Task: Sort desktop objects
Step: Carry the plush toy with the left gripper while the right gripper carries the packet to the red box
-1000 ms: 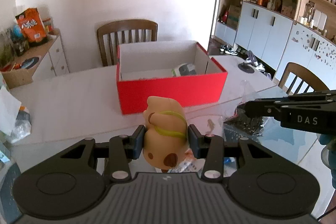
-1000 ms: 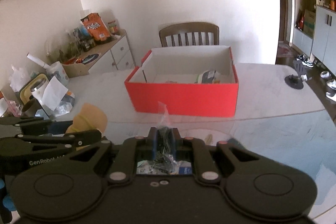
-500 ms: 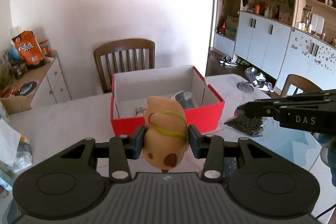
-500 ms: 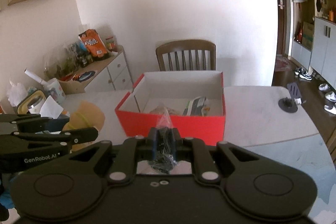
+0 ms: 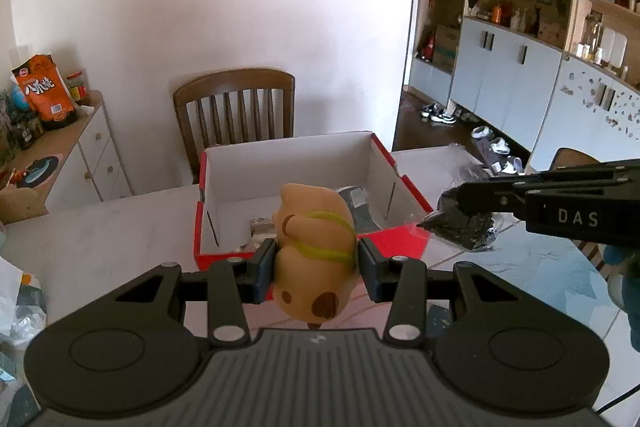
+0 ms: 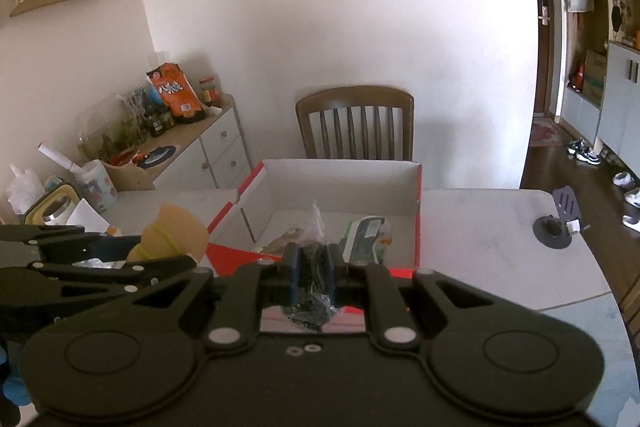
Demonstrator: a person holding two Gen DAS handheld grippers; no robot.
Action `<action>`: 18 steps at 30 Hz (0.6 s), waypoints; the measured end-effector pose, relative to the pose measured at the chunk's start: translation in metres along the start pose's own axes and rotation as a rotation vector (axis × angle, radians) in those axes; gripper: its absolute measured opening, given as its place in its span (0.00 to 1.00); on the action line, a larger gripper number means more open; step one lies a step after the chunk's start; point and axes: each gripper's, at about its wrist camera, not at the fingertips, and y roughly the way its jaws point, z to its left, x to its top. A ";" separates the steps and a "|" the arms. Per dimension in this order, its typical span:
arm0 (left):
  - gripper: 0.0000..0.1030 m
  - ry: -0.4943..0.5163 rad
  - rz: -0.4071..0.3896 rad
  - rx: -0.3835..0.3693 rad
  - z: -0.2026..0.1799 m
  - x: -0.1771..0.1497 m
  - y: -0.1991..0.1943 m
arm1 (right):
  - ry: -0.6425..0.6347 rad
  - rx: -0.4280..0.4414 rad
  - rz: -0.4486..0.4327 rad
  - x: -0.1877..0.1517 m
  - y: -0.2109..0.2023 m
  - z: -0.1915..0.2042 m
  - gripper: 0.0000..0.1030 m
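Grippers low in both frames, each one loaded. In the left wrist view the left gripper (image 5: 316, 269) sits bottom centre, its blue pads clamped on either side of a tan toy figure (image 5: 314, 255) with a yellow-green band across it, held clear of the table. At the right edge of that view the right gripper (image 5: 460, 203) reaches in from the side, pinching a clear bag of small black pieces (image 5: 466, 227). Over to the right wrist view: that same bag (image 6: 312, 287) is squeezed between nearly closed pads at lower centre, plastic crinkling up above them. Just beyond both loads, mid-frame, the red box (image 6: 236, 259) stands open on the pale table (image 6: 480, 239), white inside, a green-and-white packet (image 6: 364, 237) lying on its floor. Behind the box, a wooden chair (image 6: 356, 125) against the wall.
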 end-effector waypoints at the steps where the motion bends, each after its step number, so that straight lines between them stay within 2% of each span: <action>1: 0.41 -0.001 0.005 0.002 0.001 0.003 0.004 | 0.000 0.004 0.009 0.003 0.004 -0.002 0.13; 9: 0.41 -0.030 0.079 -0.005 0.016 0.027 0.036 | -0.015 0.019 0.062 0.027 0.035 -0.010 0.13; 18: 0.41 -0.020 0.111 0.020 0.034 0.062 0.060 | -0.062 0.037 0.075 0.054 0.058 -0.008 0.13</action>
